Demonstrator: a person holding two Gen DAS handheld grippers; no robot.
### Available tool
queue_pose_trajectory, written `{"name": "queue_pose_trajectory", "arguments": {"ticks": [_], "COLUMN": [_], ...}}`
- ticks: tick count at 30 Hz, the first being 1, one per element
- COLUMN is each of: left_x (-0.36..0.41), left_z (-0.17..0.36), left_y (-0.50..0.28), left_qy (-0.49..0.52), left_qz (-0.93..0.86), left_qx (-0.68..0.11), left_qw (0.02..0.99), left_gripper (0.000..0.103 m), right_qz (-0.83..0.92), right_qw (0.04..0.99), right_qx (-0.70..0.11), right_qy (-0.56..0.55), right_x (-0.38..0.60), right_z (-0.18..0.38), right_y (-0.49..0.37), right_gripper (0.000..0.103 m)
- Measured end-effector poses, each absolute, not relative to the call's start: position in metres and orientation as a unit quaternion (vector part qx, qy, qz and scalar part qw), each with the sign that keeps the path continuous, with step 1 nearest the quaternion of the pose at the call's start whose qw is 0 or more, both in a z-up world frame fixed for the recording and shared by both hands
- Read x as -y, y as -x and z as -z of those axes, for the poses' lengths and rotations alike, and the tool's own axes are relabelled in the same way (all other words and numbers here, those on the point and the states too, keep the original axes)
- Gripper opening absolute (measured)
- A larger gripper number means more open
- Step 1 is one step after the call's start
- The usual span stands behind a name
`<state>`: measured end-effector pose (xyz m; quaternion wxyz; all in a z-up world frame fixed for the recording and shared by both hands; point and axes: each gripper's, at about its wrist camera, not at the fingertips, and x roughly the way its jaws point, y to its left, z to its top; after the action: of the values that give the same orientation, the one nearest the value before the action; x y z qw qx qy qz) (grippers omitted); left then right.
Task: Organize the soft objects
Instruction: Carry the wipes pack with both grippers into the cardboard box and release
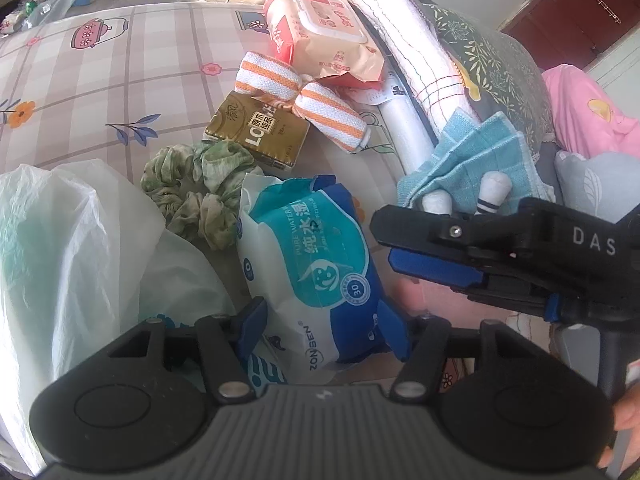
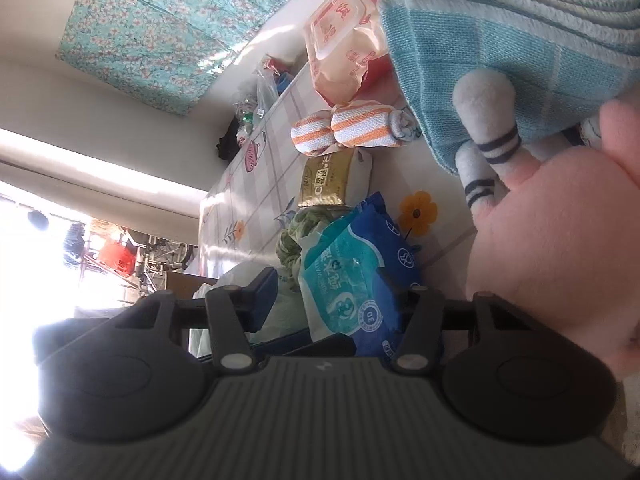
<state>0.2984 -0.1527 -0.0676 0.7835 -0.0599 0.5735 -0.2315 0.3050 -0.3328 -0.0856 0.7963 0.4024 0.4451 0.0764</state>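
My left gripper (image 1: 322, 330) is shut on a blue and white wet-wipes pack (image 1: 308, 264), its blue pads against both sides of the pack's near end. The pack also shows in the right wrist view (image 2: 352, 276). My right gripper (image 1: 400, 248) comes in from the right, turned on its side, with its jaws nearly together. In its own view the gripper (image 2: 340, 300) stands wide, and a pink plush toy (image 2: 560, 240) lies against its right finger. A blue cloth (image 1: 472, 160) drapes over the toy's white striped legs (image 1: 492, 192).
On the patterned tablecloth (image 1: 100, 92) lie green scrunchies (image 1: 200, 188), a gold tissue pack (image 1: 256, 132), orange-striped rolled towels (image 1: 304, 100) and a pink wipes pack (image 1: 328, 28). A white plastic bag (image 1: 72, 260) sits at the left. Pillows and bedding (image 1: 492, 60) fill the right.
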Motion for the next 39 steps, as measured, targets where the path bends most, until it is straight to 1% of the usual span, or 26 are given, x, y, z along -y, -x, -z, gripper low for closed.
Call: {"name": "queue_pose_trajectory", "arguments": {"ticks": [5, 9, 16, 21, 22, 24, 25, 26, 27, 28, 31, 34, 35, 36, 37, 38, 39], "left_x": [0.155, 0.154, 0.159, 0.158, 0.157, 0.156, 0.156, 0.156, 0.157, 0.158, 0.161, 0.155, 0.15, 0.147, 0.144, 0.142, 0.14], "left_z": [0.073, 0.079, 0.082, 0.076, 0.075, 0.068, 0.065, 0.06, 0.055, 0.051, 0.041, 0.045, 0.049, 0.053, 0.057, 0.061, 0.064], "left_y": [-0.301, -0.304, -0.306, -0.302, -0.3, -0.295, -0.293, -0.289, -0.286, -0.283, -0.276, -0.275, -0.276, -0.276, -0.277, -0.278, -0.279], "left_qy": [0.054, 0.054, 0.057, 0.063, 0.066, 0.077, 0.08, 0.086, 0.09, 0.091, 0.082, 0.083, 0.089, 0.094, 0.099, 0.104, 0.108], "left_qz": [0.221, 0.215, 0.213, 0.218, 0.221, 0.235, 0.239, 0.246, 0.259, 0.266, 0.263, 0.249, 0.245, 0.242, 0.239, 0.236, 0.236], "left_qx": [-0.576, -0.579, -0.576, -0.57, -0.568, -0.565, -0.566, -0.562, -0.555, -0.551, -0.543, -0.55, -0.556, -0.559, -0.563, -0.567, -0.569], "left_qw": [0.785, 0.785, 0.787, 0.79, 0.79, 0.787, 0.785, 0.785, 0.785, 0.786, 0.793, 0.793, 0.79, 0.787, 0.785, 0.782, 0.78], "left_gripper": [0.061, 0.061, 0.06, 0.059, 0.058, 0.053, 0.053, 0.051, 0.047, 0.047, 0.047, 0.047, 0.047, 0.047, 0.047, 0.047, 0.047], "right_qz": [-0.037, -0.022, -0.036, -0.036, -0.042, -0.053, -0.056, -0.06, -0.076, -0.08, -0.058, -0.046, -0.04, -0.033, -0.029, -0.026, -0.026], "right_qw": [0.811, 0.805, 0.788, 0.788, 0.789, 0.793, 0.796, 0.798, 0.789, 0.784, 0.809, 0.811, 0.812, 0.813, 0.813, 0.811, 0.808], "right_qx": [-0.47, -0.495, -0.516, -0.513, -0.508, -0.497, -0.492, -0.49, -0.492, -0.494, -0.483, -0.486, -0.488, -0.495, -0.505, -0.516, -0.531], "right_qy": [-0.346, -0.325, -0.333, -0.338, -0.342, -0.348, -0.346, -0.346, -0.361, -0.368, -0.33, -0.324, -0.316, -0.305, -0.289, -0.274, -0.254], "right_x": [0.314, 0.307, 0.309, 0.313, 0.314, 0.314, 0.313, 0.312, 0.31, 0.309, 0.301, 0.305, 0.306, 0.307, 0.308, 0.308, 0.307], "right_z": [0.084, 0.088, 0.094, 0.093, 0.09, 0.081, 0.075, 0.07, 0.068, 0.067, 0.053, 0.048, 0.046, 0.046, 0.047, 0.049, 0.05], "right_y": [-0.325, -0.339, -0.347, -0.342, -0.339, -0.333, -0.33, -0.328, -0.325, -0.323, -0.316, -0.318, -0.32, -0.323, -0.329, -0.335, -0.341], "right_gripper": [0.05, 0.05, 0.051, 0.037, 0.036, 0.028, 0.028, 0.025, 0.017, 0.017, 0.019, 0.02, 0.023, 0.031, 0.036, 0.043, 0.049]}}
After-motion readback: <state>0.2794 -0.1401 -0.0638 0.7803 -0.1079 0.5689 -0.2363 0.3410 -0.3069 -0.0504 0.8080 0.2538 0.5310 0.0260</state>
